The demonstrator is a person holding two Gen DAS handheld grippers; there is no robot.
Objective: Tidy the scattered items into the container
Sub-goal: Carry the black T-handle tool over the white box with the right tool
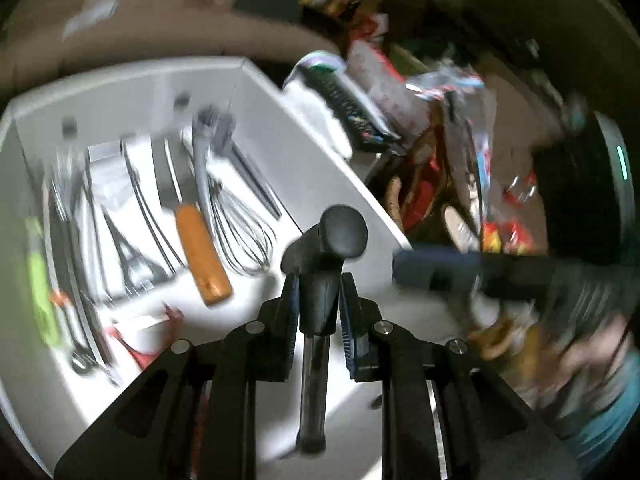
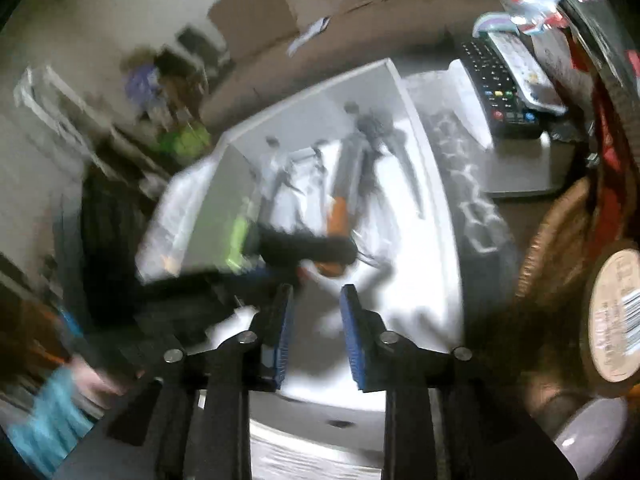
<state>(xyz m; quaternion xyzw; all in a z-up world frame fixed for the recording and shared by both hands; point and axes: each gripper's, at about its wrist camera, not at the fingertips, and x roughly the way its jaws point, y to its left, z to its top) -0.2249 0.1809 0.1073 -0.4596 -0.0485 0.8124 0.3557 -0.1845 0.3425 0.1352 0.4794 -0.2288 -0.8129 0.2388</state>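
Now the left gripper grips a black-handled utensil between its blue pads, low in the centre of the left wrist view, with the knobbed end poking up over the white container. That box fills the left half of the frame; its right wall runs diagonally from top centre down to mid right. Inside lie a whisk, an orange-handled tool and a row of other metal cutlery, blurred, with bare white floor low in the box. Beyond the right wall sits a remote control and a crowded pile of packets.

In the right wrist view, the right gripper has its jaws parted with nothing between them, hovering over the container's bright floor.
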